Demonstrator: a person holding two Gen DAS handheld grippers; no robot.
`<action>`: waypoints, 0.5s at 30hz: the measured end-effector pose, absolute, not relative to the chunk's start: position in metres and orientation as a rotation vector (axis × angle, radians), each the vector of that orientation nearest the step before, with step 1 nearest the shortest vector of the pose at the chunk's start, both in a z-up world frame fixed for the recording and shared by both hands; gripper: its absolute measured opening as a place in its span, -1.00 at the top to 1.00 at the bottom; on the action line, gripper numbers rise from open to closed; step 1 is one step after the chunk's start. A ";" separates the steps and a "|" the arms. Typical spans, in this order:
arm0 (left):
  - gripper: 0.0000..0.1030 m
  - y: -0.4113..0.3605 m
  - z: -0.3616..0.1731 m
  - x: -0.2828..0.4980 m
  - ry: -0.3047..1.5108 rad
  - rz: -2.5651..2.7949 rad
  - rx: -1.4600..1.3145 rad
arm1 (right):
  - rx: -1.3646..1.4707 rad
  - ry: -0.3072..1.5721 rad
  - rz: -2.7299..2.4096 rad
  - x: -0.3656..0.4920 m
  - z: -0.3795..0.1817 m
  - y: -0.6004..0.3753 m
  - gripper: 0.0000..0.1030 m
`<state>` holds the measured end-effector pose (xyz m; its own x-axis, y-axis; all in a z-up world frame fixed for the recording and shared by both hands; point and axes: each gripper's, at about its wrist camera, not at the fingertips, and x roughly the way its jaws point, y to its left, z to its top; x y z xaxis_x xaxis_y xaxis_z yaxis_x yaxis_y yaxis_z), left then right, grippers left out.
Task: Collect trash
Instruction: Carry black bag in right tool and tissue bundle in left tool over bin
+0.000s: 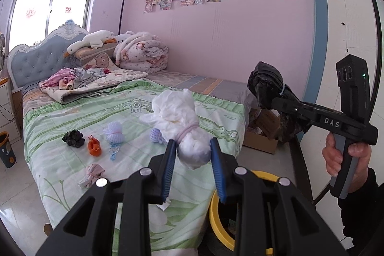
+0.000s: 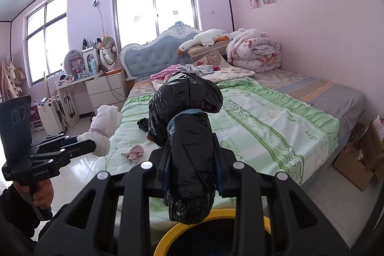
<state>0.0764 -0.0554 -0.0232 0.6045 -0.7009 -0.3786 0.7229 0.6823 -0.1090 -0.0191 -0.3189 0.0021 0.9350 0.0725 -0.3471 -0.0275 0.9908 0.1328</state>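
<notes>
Left wrist view: the left gripper (image 1: 193,155) has its blue ribbed fingers (image 1: 168,168) clamped on a crumpled white paper bundle (image 1: 182,126) tied with a pink band. Beyond them on the green quilted bed (image 1: 72,116) lie a black wad (image 1: 73,138), an orange scrap (image 1: 94,146) and a pink knotted rag (image 1: 92,175). Below sits a round yellow-rimmed bin (image 1: 216,222). Rightward, the right gripper (image 2: 192,172) grasps a shiny, wrinkled black plastic bag (image 2: 187,126) above that bin.

In the lower middle of the frame the yellow-rimmed bin (image 2: 168,240) stands open, its mouth partly covered by the black bag (image 2: 189,148), with the bed (image 2: 276,126) just behind.
</notes>
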 end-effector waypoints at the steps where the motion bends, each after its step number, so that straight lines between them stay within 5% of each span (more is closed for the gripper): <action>1: 0.47 -0.059 -0.024 0.074 0.417 -0.833 0.064 | 0.131 0.358 0.045 -0.023 0.002 -0.321 0.47; 15: 0.46 -0.108 -0.054 0.056 0.501 -0.952 0.149 | 0.178 0.445 -0.034 -0.061 -0.028 -0.355 0.47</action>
